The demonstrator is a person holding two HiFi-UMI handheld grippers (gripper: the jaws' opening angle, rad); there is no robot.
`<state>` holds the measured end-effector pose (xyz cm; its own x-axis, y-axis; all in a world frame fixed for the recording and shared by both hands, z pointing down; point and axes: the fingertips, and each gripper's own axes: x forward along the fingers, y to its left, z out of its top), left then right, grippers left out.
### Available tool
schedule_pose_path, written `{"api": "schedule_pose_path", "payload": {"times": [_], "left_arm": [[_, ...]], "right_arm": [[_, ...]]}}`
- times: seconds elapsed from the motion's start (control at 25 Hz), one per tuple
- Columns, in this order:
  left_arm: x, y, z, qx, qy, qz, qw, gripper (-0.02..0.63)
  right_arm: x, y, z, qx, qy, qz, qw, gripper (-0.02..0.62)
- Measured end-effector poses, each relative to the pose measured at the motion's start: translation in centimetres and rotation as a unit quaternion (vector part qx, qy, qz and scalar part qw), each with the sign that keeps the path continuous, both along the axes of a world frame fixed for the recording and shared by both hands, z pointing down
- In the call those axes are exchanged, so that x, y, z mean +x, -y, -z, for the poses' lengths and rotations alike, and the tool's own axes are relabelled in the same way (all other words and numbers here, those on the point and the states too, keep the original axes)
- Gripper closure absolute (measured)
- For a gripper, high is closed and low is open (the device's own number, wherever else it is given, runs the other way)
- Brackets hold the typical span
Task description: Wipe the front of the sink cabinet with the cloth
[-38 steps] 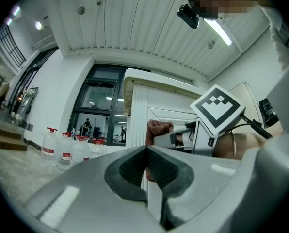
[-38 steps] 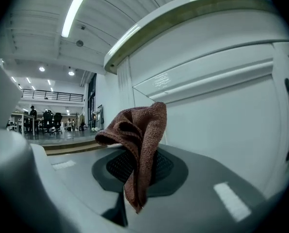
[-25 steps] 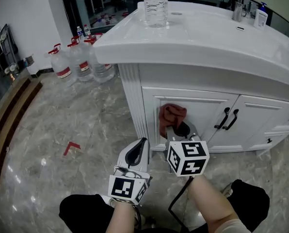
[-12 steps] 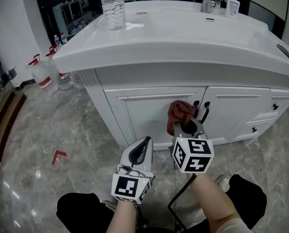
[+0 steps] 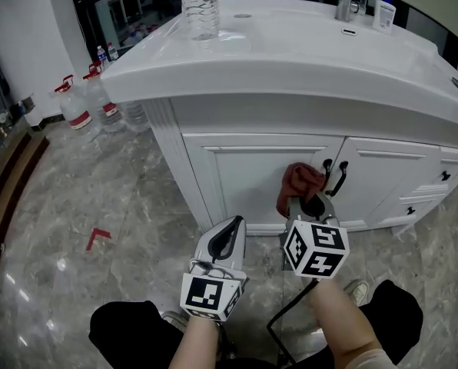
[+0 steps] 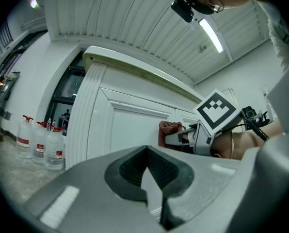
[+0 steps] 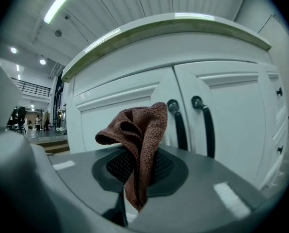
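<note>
We hold the right gripper up to the front of the white sink cabinet. Its fingers are clamped on the cloth, a reddish-brown towel that bunches up above the fingertips and hangs down in a fold between them. The cloth sits at the right edge of the left door, just beside the two black handles where the doors meet. In the left gripper view it seems to touch the door panel, though we cannot be sure of it.

Our left gripper hangs lower and to the left, near the right one but apart from it. It points at the lower part of the same door without reaching it. Its fingers are together and hold nothing.

On the cabinet's white tabletop a clear water bottle stands near the back left corner. A tap and a small pump bottle stand at the back right. On the marble floor to the left, large water jugs with red caps stand against the wall. A red corner mark lies on the floor, well apart from the cabinet.
</note>
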<state>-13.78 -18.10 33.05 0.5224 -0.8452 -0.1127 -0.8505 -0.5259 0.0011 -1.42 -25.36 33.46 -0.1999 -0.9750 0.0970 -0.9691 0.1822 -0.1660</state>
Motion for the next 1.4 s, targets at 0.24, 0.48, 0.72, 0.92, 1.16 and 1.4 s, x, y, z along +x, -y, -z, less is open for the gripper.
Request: {"api": "schedule_pose_path", "payload": {"times": [0.24,0.48,0.72,0.92,1.16,1.4], "left_arm": [[-5.2,0.7,-2.0,-0.012,-0.003,0.046,0.9989,0.606],[-10.6,1.0,-3.9,-0.027,-0.003,0.087,0.9958,0.606],[-14.0,1.3,-5.3,-0.038,-0.016,0.117,0.9923,0.606],[-13.8,1.7,-5.7,-0.034,-0.017,0.114,0.9928,0.606],[-11.7,2.0,-5.4,-0.031,-0.023,0.094,0.9948,0.606],[-8.3,2.2,-5.6,-0.034,-0.017,0.065,0.9971,0.606]], "right_arm": [[-8.1,0.1,-3.2,-0.018,-0.016,0.077,0.997,0.515],[-16.1,0.4,-6.0,-0.035,-0.016,0.141,0.989,0.515],[-20.4,1.3,-8.4,-0.052,-0.014,0.169,0.984,0.515],[-21.2,1.7,-8.8,-0.045,-0.020,0.177,0.983,0.514],[-19.1,1.3,-8.9,-0.043,-0.014,0.167,0.985,0.514],[-14.4,1.4,-9.0,-0.044,-0.009,0.132,0.990,0.515]]}}
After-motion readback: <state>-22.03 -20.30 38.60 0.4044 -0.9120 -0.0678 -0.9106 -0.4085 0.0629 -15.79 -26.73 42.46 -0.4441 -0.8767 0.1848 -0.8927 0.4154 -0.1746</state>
